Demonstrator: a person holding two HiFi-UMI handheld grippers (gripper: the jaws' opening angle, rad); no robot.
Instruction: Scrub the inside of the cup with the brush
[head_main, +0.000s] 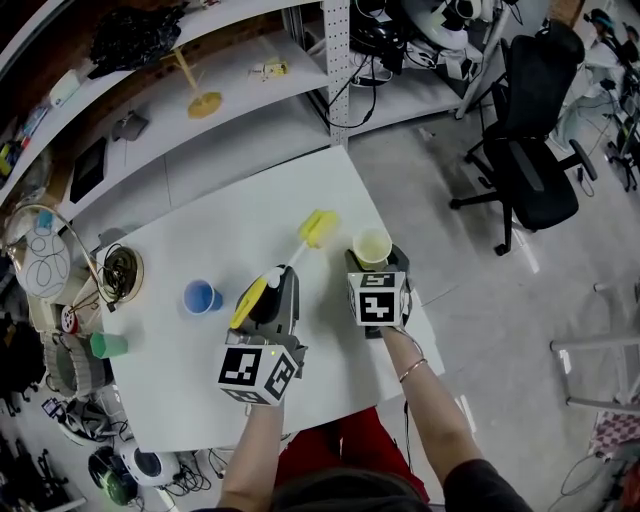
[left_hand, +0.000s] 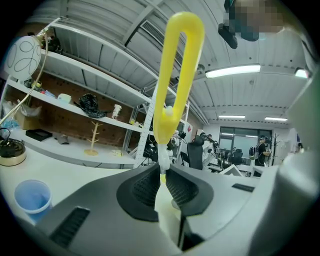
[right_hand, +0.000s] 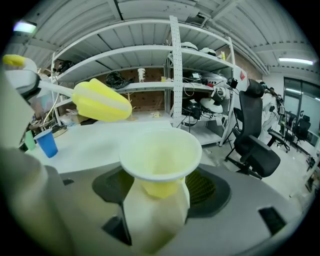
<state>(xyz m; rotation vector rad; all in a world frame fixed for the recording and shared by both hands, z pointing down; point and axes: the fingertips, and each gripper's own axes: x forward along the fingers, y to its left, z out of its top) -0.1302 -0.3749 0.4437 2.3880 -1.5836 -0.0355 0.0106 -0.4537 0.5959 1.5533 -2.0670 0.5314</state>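
Gripping a yellow brush (left_hand: 164, 117) handle, left gripper (left_hand: 162, 175) clamped tight; right gripper (right_hand: 160, 186) jaws spread wide around a cup (right_hand: 160, 155) on the table (head_main: 250, 200)

A white bench (head_main: 240, 215) is seen across the middle of the frame. On its left part a blue cup (head_main: 200, 297) is stood upright, and a green cup (head_main: 108, 346) is seen further left and lower. A round tan object with dark cable on it (head_main: 122, 272) is placed near the bench's left corner. Shelving (head_main: 250, 130) is run along the upper left — a wooden stand (head_main: 203, 100) and a black bag (head_main: 135, 35) are kept there. A black office chair (head_main: 535, 150) is parked on the grey floor (head_main: 480, 300) at upper right.
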